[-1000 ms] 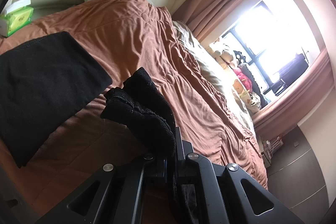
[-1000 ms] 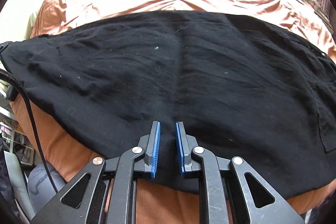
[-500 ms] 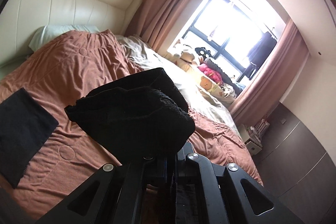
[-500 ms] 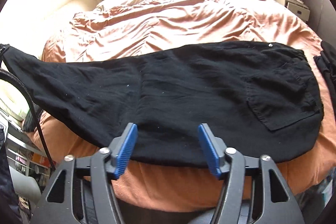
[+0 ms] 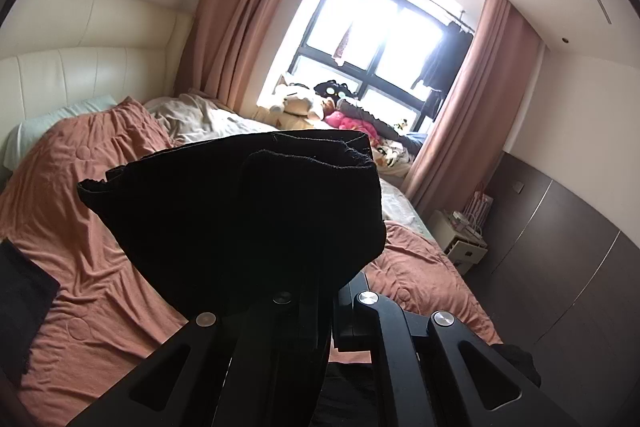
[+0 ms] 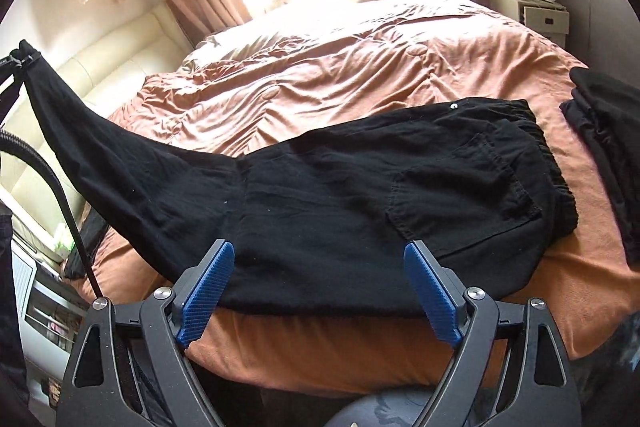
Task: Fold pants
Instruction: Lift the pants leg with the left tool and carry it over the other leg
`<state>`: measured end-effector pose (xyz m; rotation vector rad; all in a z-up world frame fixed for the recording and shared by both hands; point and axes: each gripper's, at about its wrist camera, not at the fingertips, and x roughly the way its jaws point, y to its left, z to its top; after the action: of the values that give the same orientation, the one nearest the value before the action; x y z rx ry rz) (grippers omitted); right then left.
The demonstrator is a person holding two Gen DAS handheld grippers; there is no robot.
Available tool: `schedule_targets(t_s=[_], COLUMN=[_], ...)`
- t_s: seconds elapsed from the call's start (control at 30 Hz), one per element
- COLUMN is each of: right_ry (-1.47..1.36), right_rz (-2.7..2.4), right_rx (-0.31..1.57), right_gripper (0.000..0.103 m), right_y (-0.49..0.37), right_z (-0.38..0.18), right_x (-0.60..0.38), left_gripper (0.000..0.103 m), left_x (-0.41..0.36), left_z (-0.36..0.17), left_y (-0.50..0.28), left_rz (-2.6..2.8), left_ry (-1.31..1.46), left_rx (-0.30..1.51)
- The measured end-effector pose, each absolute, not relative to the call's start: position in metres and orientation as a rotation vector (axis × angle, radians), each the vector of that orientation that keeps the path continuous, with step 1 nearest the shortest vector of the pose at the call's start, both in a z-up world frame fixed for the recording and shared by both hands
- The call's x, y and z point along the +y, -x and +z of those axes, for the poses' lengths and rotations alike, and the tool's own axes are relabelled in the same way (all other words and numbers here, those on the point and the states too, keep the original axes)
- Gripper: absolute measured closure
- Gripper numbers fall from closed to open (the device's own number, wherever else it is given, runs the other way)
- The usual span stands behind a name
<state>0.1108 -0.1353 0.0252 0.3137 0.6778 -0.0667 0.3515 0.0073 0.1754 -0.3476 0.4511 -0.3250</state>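
Note:
Black pants [image 6: 360, 187] lie across the orange-brown bedcover [image 6: 320, 67], elastic waistband [image 6: 552, 163] to the right, back pocket facing up. The leg end [image 6: 36, 75] is lifted off the bed at the far left. In the left wrist view that leg end [image 5: 240, 211] bunches over my left gripper [image 5: 328, 287], which is shut on it; the cloth hides the fingertips. My right gripper [image 6: 318, 247] hovers over the pants' near edge. Its jaws are opening, blue pads [image 6: 208, 283] wide apart, with nothing gripped between them.
A stack of folded black clothes [image 6: 608, 131] sits on the bed beside the waistband. Another black cloth [image 5: 20, 299] lies at the left. A cream headboard [image 5: 80, 67], a white nightstand [image 6: 536, 11] and stuffed toys [image 5: 304, 99] by the window surround the bed. A black cable [image 6: 60, 195] hangs at the left.
My left gripper has risen with the leg end, and its view has swung up toward the window. My right gripper has opened wide and drawn back from the pants.

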Motion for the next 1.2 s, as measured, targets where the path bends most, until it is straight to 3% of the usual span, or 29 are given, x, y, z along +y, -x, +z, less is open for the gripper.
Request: schedule_targets(t_s=[0.8,1.2], right_ry=[-0.509,-0.592], right_rz=[-0.154,-0.206], right_rx=[0.565,0.568], right_gripper=[0.016,0.016], right_y=[-0.013,0.009], right_z=[0.027,0.002], right_x=[-0.278,-0.326], left_gripper=[0.099,0.099], left_x=[-0.186,-0.307], left_z=[0.155,0.093], left_y=[-0.38,-0.387], left_rz=[-0.48,-0.655], left_ry=[0.205,0.142], left_rx=[0.552,0.727])
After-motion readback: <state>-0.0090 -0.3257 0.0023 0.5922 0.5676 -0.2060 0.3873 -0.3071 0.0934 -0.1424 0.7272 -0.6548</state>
